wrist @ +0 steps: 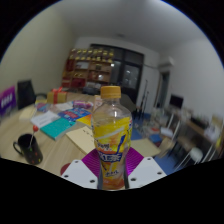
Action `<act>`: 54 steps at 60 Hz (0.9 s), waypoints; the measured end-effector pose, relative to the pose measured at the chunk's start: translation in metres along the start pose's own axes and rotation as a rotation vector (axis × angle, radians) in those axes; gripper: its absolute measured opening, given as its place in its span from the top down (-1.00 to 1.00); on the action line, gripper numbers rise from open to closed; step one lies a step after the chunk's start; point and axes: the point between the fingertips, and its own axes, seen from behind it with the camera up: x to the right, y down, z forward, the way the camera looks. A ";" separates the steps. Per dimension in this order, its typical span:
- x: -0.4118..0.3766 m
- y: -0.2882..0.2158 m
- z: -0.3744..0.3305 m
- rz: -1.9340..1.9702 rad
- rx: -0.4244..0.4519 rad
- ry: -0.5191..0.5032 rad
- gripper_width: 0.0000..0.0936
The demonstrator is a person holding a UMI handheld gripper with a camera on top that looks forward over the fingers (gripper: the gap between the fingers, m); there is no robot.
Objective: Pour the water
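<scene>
Tongs (112, 172) clamped on yellow bottle (112, 128), orange cap on, bottle upright between fingers. Black mug (28, 148) on surface (60, 150) at nine o'clock, well apart. Risk: cap blocks pouring; bottle could slip when tilted; papers (55, 126) near mug could get wet.

Office / workroom.
Cluttered table (60, 135) w/ papers, stocked shelving (92, 68) at back wall, office chairs (185, 150) nearby, plain white walls.

Upright capped yellow drink bottle (112, 135)
</scene>
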 end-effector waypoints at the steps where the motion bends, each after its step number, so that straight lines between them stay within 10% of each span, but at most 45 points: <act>1: -0.002 -0.009 -0.004 -0.060 0.002 0.002 0.37; 16: -0.063 -0.092 -0.018 -1.057 0.008 0.097 0.38; 31: -0.089 -0.089 -0.043 -1.848 -0.167 0.098 0.37; 54: -0.096 -0.084 -0.067 -2.052 -0.261 0.096 0.36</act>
